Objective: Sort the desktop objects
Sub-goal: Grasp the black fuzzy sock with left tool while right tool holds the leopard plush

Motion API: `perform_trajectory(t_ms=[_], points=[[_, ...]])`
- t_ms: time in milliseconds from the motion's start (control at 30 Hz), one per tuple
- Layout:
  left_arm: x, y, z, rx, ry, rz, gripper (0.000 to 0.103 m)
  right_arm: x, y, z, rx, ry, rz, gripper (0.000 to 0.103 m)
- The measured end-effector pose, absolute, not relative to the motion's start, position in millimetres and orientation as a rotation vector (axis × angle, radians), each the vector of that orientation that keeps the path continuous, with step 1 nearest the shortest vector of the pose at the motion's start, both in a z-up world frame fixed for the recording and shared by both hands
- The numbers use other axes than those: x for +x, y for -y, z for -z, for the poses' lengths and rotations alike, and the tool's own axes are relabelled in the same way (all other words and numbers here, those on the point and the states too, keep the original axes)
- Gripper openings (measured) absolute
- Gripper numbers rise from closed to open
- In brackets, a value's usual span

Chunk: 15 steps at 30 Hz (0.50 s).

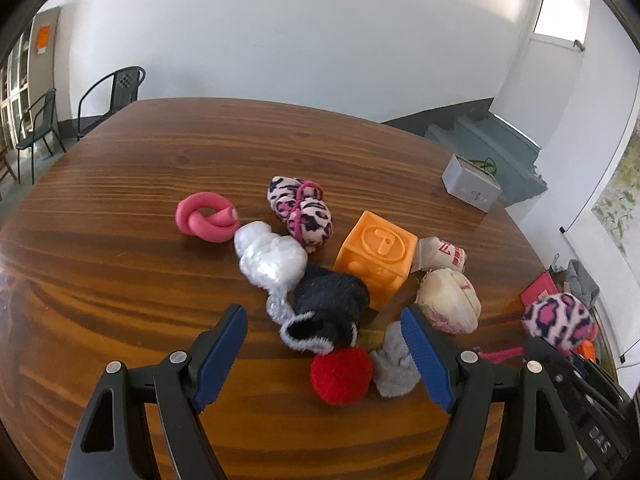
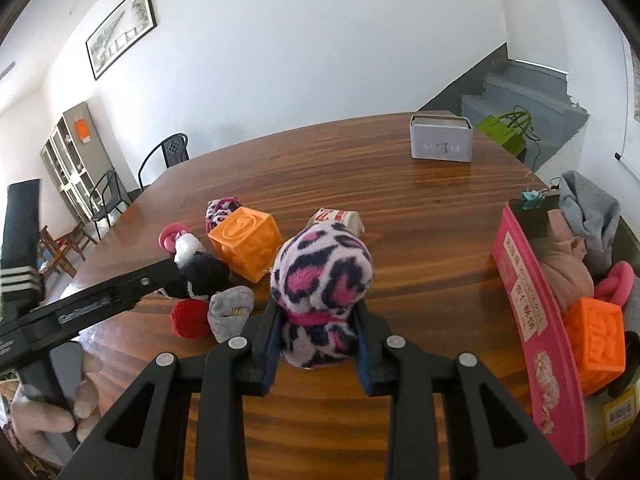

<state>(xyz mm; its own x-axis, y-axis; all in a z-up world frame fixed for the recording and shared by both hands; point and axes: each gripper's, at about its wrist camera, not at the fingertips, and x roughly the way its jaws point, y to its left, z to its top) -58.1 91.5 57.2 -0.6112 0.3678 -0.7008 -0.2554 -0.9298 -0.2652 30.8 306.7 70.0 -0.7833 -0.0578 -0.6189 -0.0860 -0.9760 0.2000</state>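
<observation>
My right gripper (image 2: pixel 318 314) is shut on a pink-and-black leopard fleece roll (image 2: pixel 320 276), held just off the wooden table (image 2: pixel 420 248); the same roll (image 1: pixel 558 320) shows at the right edge of the left wrist view. My left gripper (image 1: pixel 324 314) stands open over the pile, its blue pads (image 1: pixel 222 356) on either side of a black sock (image 1: pixel 328 308) and touching nothing. Just in front of the sock lie a red pompom (image 1: pixel 340 376) and a grey sock (image 1: pixel 394 368). An orange cube (image 1: pixel 376 256), a second leopard roll (image 1: pixel 302 214), a clear plastic bundle (image 1: pixel 270 256) and a knotted pink tube (image 1: pixel 206 220) lie beyond.
Two cream wrapped bundles (image 1: pixel 448 300) sit right of the cube. A white tin (image 2: pixel 440 138) stands at the far side. A pink box (image 2: pixel 520 300) at the right edge holds an orange cube (image 2: pixel 596 340), cloths and a pink tube. A person's hand (image 2: pixel 80 404) shows lower left.
</observation>
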Motion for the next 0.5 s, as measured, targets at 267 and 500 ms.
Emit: perform_trajectory(t_ms=[267, 500], points=[[-80, -106, -39, -1.226, 0.199, -2.490, 0.081, 33, -309, -72, -1.013, -0.356, -2.935, 0.034], [-88, -111, -29, -1.236, 0.175, -2.483, 0.080, 34, -307, -73, -1.010, -0.349, -2.943, 0.034]])
